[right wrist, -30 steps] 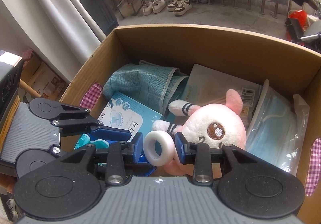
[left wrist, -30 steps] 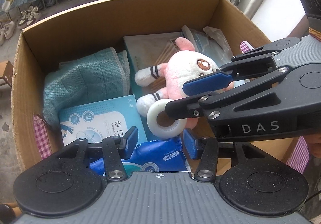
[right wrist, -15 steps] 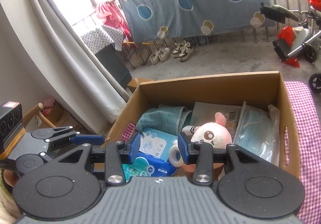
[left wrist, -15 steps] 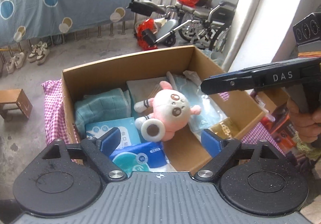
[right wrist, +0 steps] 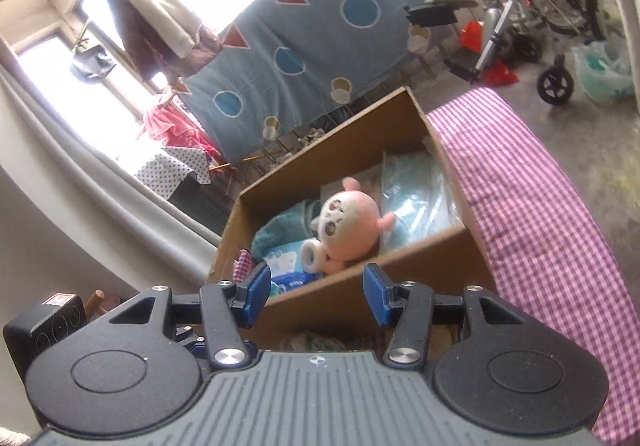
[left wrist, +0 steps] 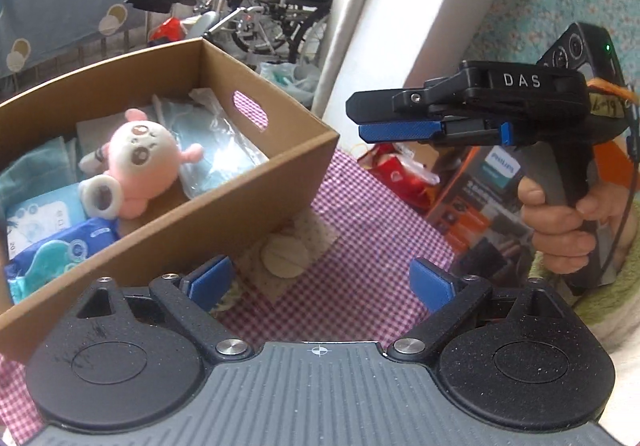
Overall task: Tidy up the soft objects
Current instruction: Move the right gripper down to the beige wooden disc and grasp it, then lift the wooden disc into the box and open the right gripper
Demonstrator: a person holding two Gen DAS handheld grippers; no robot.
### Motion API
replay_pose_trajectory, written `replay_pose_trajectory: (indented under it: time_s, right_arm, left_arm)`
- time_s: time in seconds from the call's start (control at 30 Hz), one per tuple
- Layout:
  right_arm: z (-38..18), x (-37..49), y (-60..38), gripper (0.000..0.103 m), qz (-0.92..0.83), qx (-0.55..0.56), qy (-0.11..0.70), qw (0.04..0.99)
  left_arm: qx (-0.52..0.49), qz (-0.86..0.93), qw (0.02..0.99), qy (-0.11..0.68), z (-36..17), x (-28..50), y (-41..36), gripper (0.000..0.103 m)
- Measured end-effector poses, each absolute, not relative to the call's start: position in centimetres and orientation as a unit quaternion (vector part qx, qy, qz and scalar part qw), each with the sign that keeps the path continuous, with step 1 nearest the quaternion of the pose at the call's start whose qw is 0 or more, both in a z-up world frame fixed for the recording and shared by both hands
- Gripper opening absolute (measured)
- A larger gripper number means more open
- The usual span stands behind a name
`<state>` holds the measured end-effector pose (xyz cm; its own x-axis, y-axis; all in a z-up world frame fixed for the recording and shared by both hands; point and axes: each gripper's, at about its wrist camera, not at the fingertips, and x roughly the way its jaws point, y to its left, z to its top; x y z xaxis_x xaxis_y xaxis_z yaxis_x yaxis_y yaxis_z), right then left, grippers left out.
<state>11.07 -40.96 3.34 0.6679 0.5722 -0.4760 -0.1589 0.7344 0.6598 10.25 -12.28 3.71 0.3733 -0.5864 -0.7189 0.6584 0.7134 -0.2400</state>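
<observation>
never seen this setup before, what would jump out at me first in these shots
The pink plush toy lies in the middle of the open cardboard box, amid a teal towel and blue packets. The box stands on a pink checked cloth. Outside it, both grippers hold nothing: the left gripper in front of the box, the right gripper to its right, jaws opening.

Your right gripper [right wrist: 316,296] is opening with nothing in it. Past it, a pink plush toy [right wrist: 352,222] lies in the cardboard box [right wrist: 400,278].
</observation>
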Motion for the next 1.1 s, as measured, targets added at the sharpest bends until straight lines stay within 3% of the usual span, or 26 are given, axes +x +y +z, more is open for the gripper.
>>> replay_pose_trajectory:
  time_s: [0.3, 0.5, 0.93, 1.1]
  right_arm:
    - [-4.2, 12.0, -41.5, 0.054, 0.163, 0.269, 0.421, 0.851]
    - [-6.6, 14.0, -39.9, 0.042, 0.166, 0.191, 0.45, 0.856]
    - [-9.0, 15.9, -38.2, 0.03, 0.196, 0.159, 0.475, 0.843]
    - [-8.9, 15.8, -37.8, 0.028, 0.193, 0.152, 0.47, 0.848]
  left_arm:
    - [0.179, -0.341, 0.825, 0.412, -2.8, 10.7, -19.1, 0.075]
    - [0.19, -0.312, 0.821, 0.439, -5.1, 12.6, -20.8, 0.062]
    - [0.187, -0.292, 0.819, 0.457, -7.0, 14.9, -21.0, 0.06]
    - [0.175, -0.294, 0.826, 0.448, -7.0, 14.8, -20.9, 0.048]
